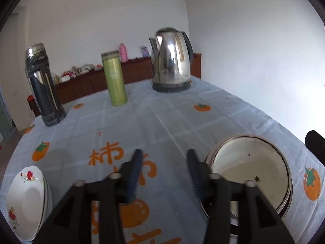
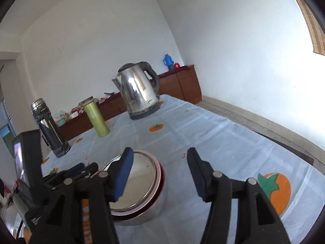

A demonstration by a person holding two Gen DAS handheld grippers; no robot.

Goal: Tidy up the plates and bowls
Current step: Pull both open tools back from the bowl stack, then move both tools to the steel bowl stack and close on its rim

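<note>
A stack of enamel bowls [image 1: 251,174], cream inside with dark red rims, sits on the table at the right of the left wrist view; it also shows in the right wrist view [image 2: 140,185]. A stack of white flowered plates [image 1: 26,199] lies at the lower left. My left gripper [image 1: 164,156] is open and empty above the tablecloth, just left of the bowls. My right gripper [image 2: 159,156] is open and empty, its left finger above the bowls' rim. The left gripper [image 2: 77,168] shows at the left of the right wrist view.
A steel kettle [image 1: 172,61], a green flask [image 1: 114,79] and a dark thermos [image 1: 43,85] stand at the table's far side. The tablecloth [image 1: 162,118] is light blue with orange persimmons. A wooden sideboard [image 1: 130,73] runs along the back wall.
</note>
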